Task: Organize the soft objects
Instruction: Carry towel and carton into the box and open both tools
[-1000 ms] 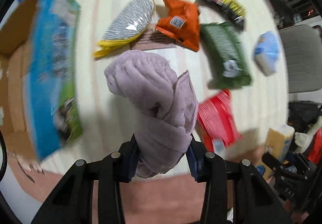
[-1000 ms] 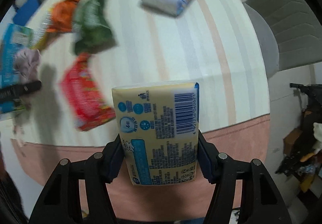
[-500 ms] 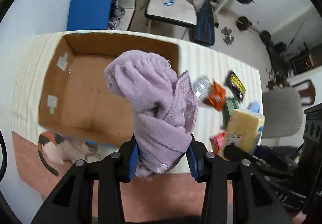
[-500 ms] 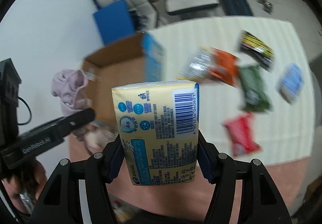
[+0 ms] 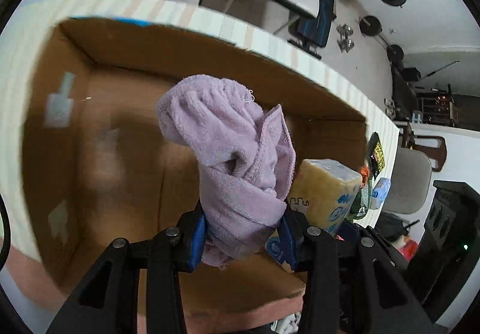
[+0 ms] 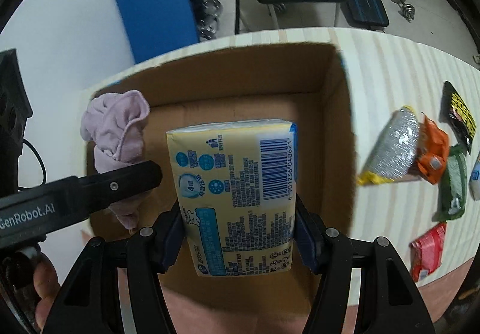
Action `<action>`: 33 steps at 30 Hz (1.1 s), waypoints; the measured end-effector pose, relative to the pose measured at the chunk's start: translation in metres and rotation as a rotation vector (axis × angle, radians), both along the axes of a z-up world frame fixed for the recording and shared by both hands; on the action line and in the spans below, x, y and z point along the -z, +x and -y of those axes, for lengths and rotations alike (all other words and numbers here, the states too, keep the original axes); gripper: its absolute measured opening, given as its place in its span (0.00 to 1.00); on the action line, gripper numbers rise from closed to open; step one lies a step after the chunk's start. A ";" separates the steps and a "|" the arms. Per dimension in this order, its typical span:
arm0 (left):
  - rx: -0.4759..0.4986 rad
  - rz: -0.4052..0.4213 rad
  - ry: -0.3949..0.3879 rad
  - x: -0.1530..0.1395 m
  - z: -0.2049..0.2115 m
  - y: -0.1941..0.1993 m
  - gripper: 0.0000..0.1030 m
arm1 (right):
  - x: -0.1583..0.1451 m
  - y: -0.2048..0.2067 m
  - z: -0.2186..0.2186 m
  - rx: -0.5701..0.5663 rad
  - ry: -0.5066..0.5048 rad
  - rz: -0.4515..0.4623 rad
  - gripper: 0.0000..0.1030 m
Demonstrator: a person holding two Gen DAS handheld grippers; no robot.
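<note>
My left gripper (image 5: 241, 236) is shut on a crumpled lilac towel (image 5: 228, 148) and holds it over the open cardboard box (image 5: 90, 154). My right gripper (image 6: 238, 233) is shut on a yellow tissue pack (image 6: 237, 184) with a barcode, held over the same box (image 6: 336, 112). In the right wrist view the left gripper (image 6: 90, 190) with the towel (image 6: 117, 127) is at the left. In the left wrist view the tissue pack (image 5: 324, 193) shows just right of the towel.
The box stands on a striped table (image 6: 390, 70). To its right lie a silver and yellow pouch (image 6: 393, 148), an orange packet (image 6: 435, 151), a black and yellow packet (image 6: 459, 112), a green packet (image 6: 454, 184) and a red packet (image 6: 427, 250). Chairs and gym weights stand beyond.
Both grippers have swung from the packets on the table to over the open box, and now hold the towel and tissue pack closer above it.
</note>
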State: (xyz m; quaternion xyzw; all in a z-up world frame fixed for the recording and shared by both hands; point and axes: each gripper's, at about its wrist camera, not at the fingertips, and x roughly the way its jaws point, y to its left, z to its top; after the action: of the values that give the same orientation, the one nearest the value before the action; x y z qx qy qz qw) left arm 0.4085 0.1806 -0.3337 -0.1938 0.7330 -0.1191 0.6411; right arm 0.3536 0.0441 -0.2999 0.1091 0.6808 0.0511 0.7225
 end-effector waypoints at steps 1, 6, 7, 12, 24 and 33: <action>0.004 -0.012 -0.007 0.007 0.001 0.003 0.38 | 0.008 0.005 -0.003 0.003 -0.011 -0.009 0.64; 0.059 -0.069 -0.042 0.036 0.013 0.019 0.39 | 0.037 0.028 -0.011 -0.002 -0.085 -0.036 0.64; 0.069 -0.073 -0.043 0.039 0.016 0.022 0.39 | 0.042 0.032 -0.012 0.001 -0.093 -0.043 0.64; 0.049 -0.119 -0.025 0.048 0.019 0.026 0.41 | 0.064 0.049 -0.011 0.003 -0.116 -0.088 0.65; 0.114 0.009 0.151 0.012 0.018 0.003 0.88 | 0.054 0.049 -0.003 0.008 -0.172 -0.045 0.94; 0.139 0.197 0.315 -0.033 -0.016 -0.068 0.99 | 0.028 -0.002 -0.006 -0.024 -0.175 -0.014 1.00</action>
State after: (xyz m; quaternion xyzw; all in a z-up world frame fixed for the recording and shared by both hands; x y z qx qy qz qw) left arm 0.3409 0.1967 -0.3006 -0.0274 0.6878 -0.0652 0.7224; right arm 0.3516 0.0501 -0.3278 0.0375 0.6890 -0.0007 0.7238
